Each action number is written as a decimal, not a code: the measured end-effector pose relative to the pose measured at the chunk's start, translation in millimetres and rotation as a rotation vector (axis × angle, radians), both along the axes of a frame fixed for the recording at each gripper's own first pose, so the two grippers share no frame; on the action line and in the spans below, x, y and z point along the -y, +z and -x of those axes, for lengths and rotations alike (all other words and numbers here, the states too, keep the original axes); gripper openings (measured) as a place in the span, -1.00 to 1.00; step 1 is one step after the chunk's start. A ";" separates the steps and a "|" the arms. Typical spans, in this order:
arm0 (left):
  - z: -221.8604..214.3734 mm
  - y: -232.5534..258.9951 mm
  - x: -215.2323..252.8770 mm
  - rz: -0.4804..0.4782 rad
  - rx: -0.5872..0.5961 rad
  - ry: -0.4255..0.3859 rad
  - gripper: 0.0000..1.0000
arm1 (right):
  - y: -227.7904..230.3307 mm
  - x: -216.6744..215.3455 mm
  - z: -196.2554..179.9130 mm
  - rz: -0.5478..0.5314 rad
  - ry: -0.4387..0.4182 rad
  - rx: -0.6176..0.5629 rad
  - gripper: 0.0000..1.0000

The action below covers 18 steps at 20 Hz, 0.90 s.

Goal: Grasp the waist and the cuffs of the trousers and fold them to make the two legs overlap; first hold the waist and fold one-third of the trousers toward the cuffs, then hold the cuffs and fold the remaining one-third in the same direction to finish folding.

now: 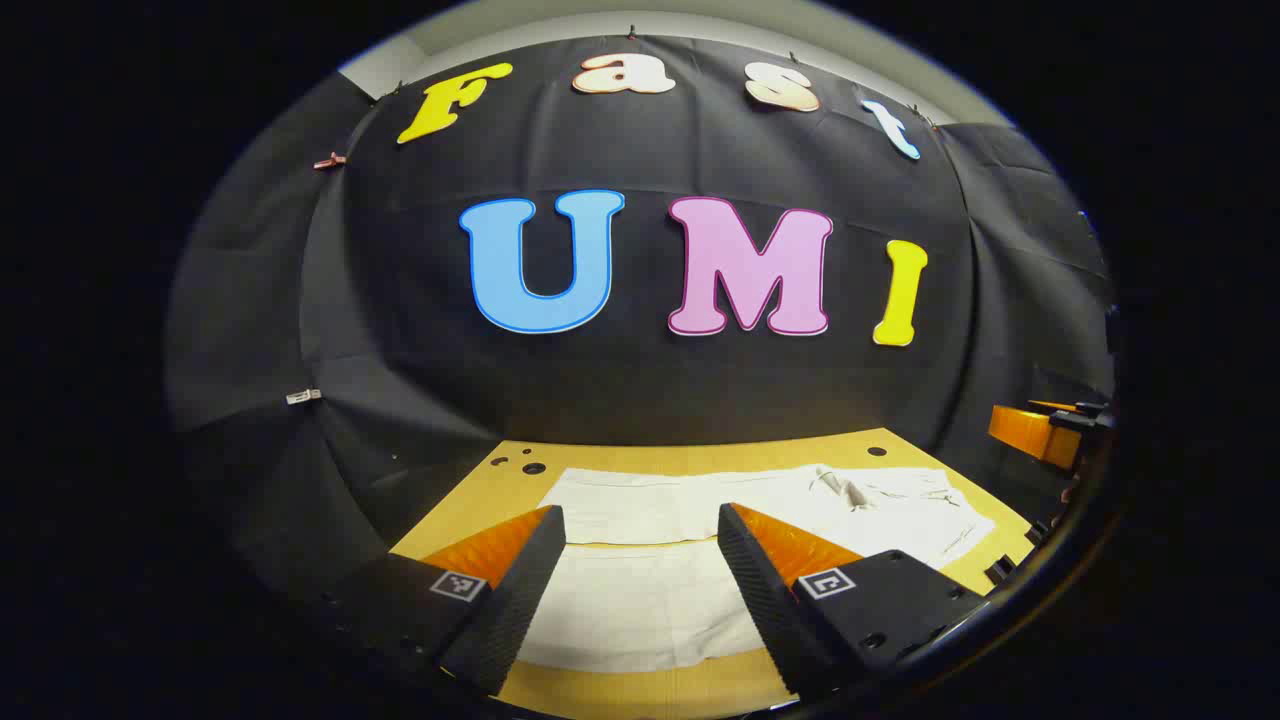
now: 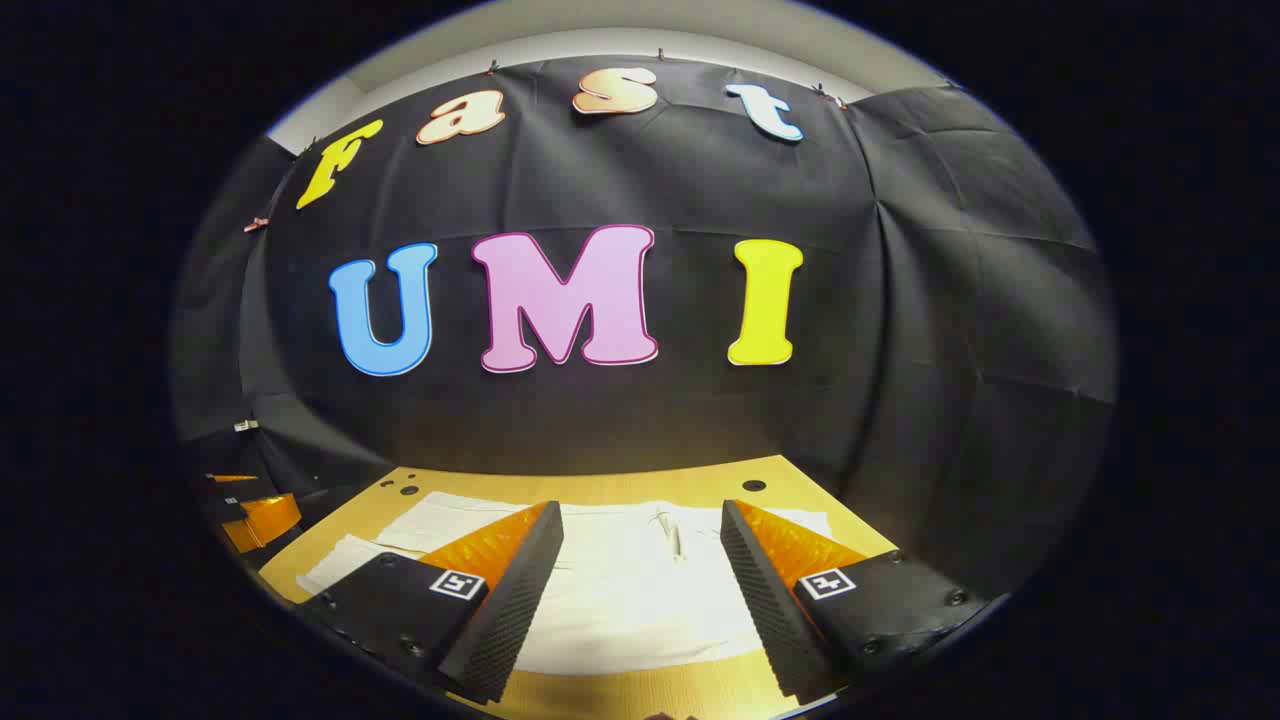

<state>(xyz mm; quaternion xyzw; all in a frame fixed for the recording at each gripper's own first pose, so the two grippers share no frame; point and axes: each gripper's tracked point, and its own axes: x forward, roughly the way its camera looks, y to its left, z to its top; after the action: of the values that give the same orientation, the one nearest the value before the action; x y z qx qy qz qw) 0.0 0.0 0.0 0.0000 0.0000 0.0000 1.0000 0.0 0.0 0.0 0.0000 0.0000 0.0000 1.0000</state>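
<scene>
Low in the left gripper view, the left gripper (image 1: 640,585) hangs with its fingers spread wide, holding nothing, above white trousers (image 1: 700,540) spread flat on a wooden table (image 1: 690,455). Its finger bases hide the cloth's near corners, and the other gripper (image 1: 1045,430) is cut off at the right edge. Square coded tags (image 1: 458,585) sit on the fingers.

Similarly, in the right gripper view the right gripper (image 2: 640,590) gapes wide and empty over the trousers (image 2: 620,590); the table (image 2: 600,485) shows round holes (image 2: 753,485).
</scene>
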 end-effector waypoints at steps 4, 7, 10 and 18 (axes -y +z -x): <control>-7.7 -4.4 2.8 -0.038 -0.014 0.017 0.94 | -12.7 -8.0 -10.0 -0.091 0.064 -0.057 0.97; -9.7 -9.4 3.1 -0.042 -0.018 0.025 0.94 | -11.0 6.1 -14.0 -0.056 0.049 -0.050 0.97; -8.5 -17.0 6.5 -0.020 -0.035 0.032 0.94 | -6.1 19.5 -16.8 -0.012 0.036 -0.021 0.97; -10.0 -25.9 11.0 0.003 -0.062 0.074 0.95 | -18.0 39.2 -33.0 -0.006 0.044 -0.049 0.96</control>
<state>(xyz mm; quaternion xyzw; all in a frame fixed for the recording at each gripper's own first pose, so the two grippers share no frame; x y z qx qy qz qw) 10.0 -11.0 -25.9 -0.0014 0.0309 0.0371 0.9988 33.0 -39.2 -18.0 0.0031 0.0246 0.0221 0.9994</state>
